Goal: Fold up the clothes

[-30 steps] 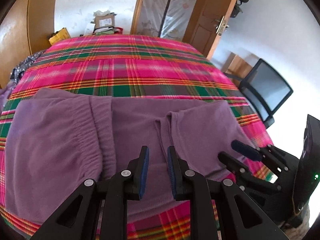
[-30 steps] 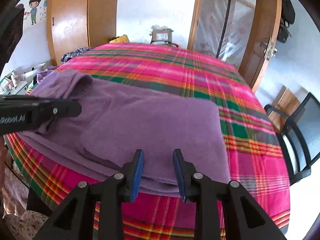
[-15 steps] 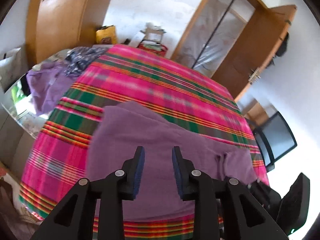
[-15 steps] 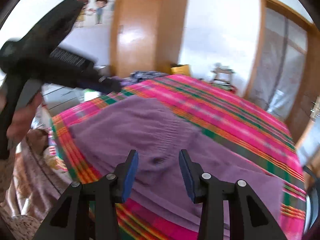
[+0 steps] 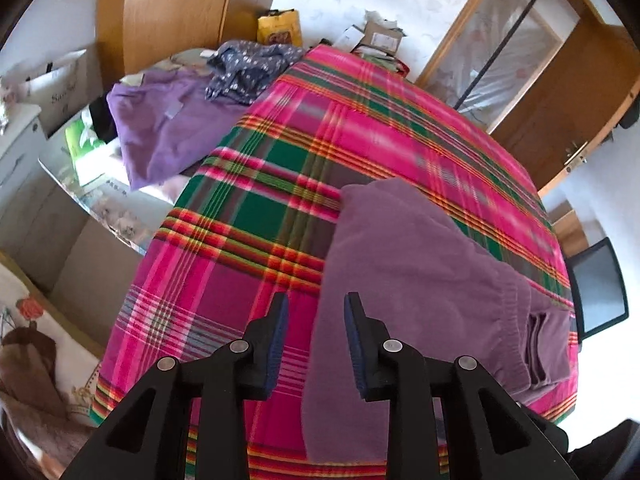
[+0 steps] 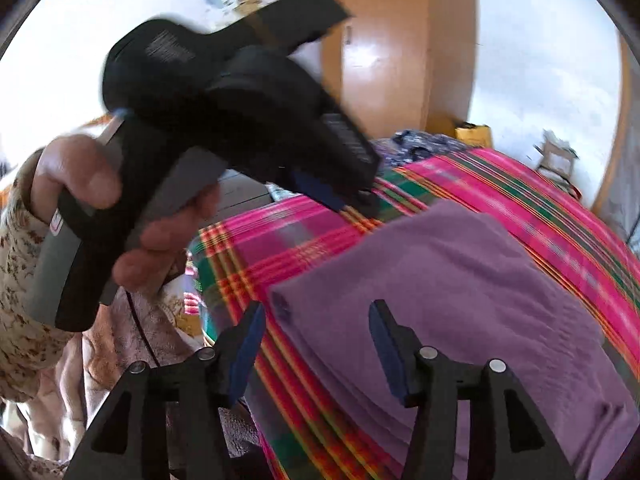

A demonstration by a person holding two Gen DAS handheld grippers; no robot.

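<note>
The left gripper (image 5: 316, 336) hovers at six o'clock over the near edge of a bed, its blue-padded jaws a modest gap apart with nothing pinched between them; the left edge of a purple garment (image 5: 420, 292) lies just under its right finger. In the right wrist view, the right gripper (image 6: 316, 344) stands at six o'clock, jaws opening wide, its pads clear of the cloth, with a corner of the purple garment lying below and between them. The garment lies flat on a pink, green and orange plaid bedspread (image 5: 280, 168), stretching toward three o'clock in the left view, where its gathered waistband (image 5: 516, 320) shows. At ten o'clock in the right view, the person's left hand (image 6: 120, 216), in a floral sleeve (image 6: 16, 264), grips the handle of the left gripper, which is blurred. Farther off, at eleven o'clock in the left view, a second purple garment (image 5: 160, 128) and a dark patterned cloth (image 5: 248, 68) lie beside the bed. A wooden wardrobe (image 5: 176, 12) stands behind, a wooden door (image 5: 568, 92) at two o'clock, a black chair (image 5: 600, 288) at three.
</note>
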